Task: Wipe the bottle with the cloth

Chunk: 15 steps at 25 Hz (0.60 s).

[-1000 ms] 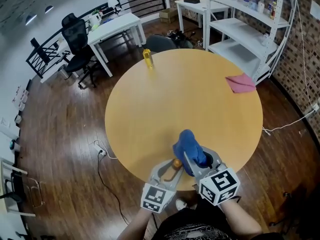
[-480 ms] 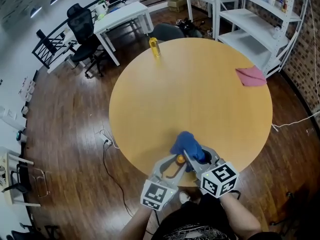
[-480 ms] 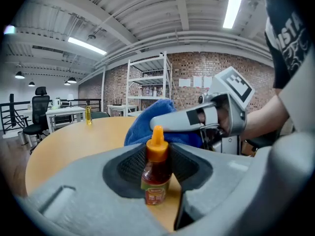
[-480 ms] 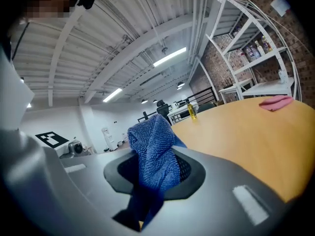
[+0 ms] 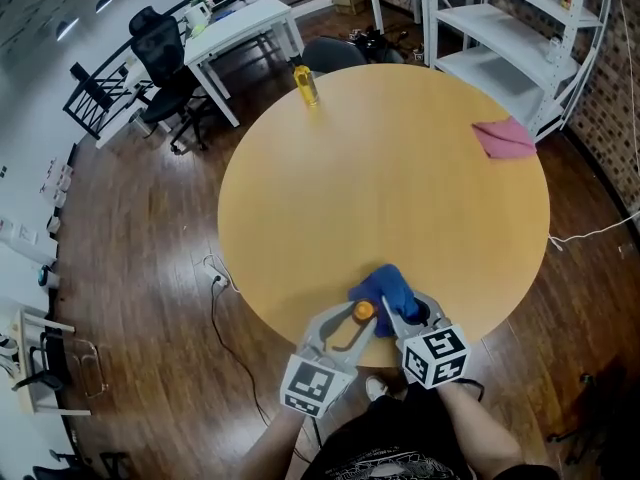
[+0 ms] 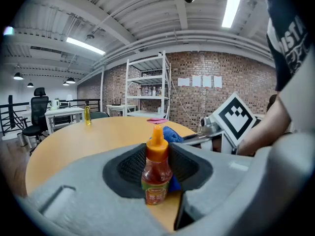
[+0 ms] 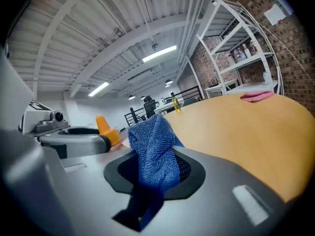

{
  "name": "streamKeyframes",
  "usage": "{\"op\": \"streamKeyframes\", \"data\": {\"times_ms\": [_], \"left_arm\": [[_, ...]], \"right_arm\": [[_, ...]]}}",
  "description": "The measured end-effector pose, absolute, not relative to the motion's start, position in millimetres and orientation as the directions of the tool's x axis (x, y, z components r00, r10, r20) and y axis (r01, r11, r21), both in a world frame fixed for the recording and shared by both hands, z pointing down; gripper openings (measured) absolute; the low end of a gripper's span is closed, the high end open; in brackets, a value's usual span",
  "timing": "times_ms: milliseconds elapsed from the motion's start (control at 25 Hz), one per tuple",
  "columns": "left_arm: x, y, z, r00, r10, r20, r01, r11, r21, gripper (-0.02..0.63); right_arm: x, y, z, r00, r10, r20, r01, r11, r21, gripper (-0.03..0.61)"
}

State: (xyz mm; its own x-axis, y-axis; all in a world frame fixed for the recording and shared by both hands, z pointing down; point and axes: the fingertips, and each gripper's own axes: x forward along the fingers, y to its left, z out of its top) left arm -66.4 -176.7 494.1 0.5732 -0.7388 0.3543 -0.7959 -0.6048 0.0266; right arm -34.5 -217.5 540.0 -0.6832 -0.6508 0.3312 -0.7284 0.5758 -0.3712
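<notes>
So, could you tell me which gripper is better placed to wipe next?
The right gripper: its jaws are shut on the blue terry cloth, close beside the orange-capped sauce bottle that the left gripper holds upright.

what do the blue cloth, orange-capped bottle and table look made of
The blue cloth looks like terry or microfibre: nubbly looped weave. The bottle seems clear glossy plastic, reddish contents showing through. The table is smooth, satin wood or laminate; unclear which.

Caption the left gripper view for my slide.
Left gripper clamps an upright orange-capped bottle at the round table edge, blue cloth just behind it.
</notes>
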Motion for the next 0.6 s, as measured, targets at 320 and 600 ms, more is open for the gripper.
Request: {"op": "streamKeyframes", "data": {"times_ms": [320,600], "left_arm": [[-64,-175,498,0.577,-0.736,0.354,-0.791,-0.611,0.020,0.143],[-59,-173,501,0.577,-0.732,0.362,-0.784,-0.621,-0.007,0.143]], "right_arm": [[-28,-201,582,-0.647,-0.616,0.450,-0.759,0.576,-0.303,0.081],[-28,-221,519,-0.732,-0.569,0.375,-0.677,0.669,-0.307,0.083]]}}
